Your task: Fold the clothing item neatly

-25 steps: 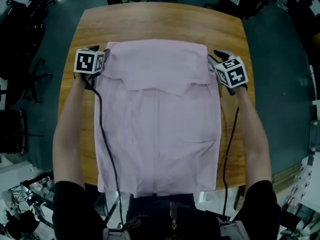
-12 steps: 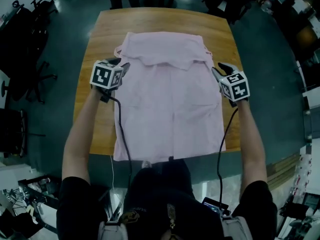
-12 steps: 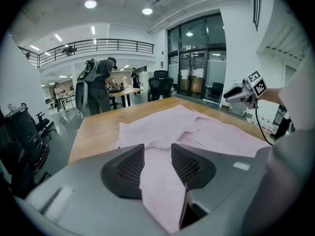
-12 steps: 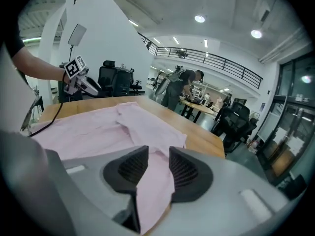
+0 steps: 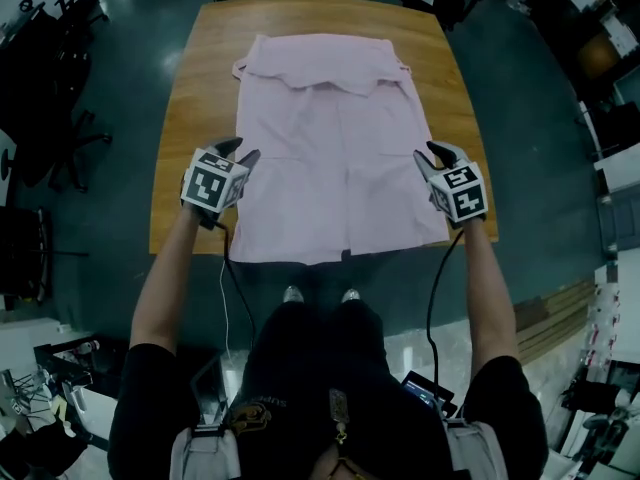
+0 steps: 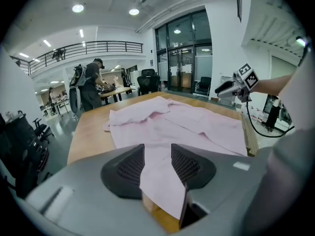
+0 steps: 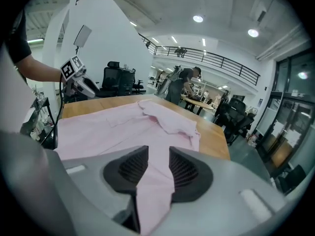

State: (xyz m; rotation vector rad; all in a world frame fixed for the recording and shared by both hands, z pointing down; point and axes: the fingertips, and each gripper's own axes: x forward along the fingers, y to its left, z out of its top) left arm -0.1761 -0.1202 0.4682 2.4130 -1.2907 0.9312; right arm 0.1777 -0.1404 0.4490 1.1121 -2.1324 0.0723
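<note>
Shirt point(image 5: 335, 138), pink, lies flat on the wooden table point(image 5: 190, 118) — long axis away from the person, collar far. Left gripper point(image 5: 240, 151), jaws just closing in, and right gripper point(image 5: 430, 155) each pinch its edge.

Wooden table point(image 5: 190, 118) w/ rounded corners stands on dark glossy floor point(image 5: 520, 98); black office chairs point(image 5: 62, 138) sit off its left edge, well apart. Past its far edge, per left gripper view: person point(image 6: 91, 85) standing at another table point(image 6: 115, 90), more black chairs point(image 6: 148, 78) nr glass doors point(image 6: 189, 58). Balcony railing point(image 6: 83, 47) runs above, w/ round ceiling lights point(image 6: 77, 8) on.
</note>
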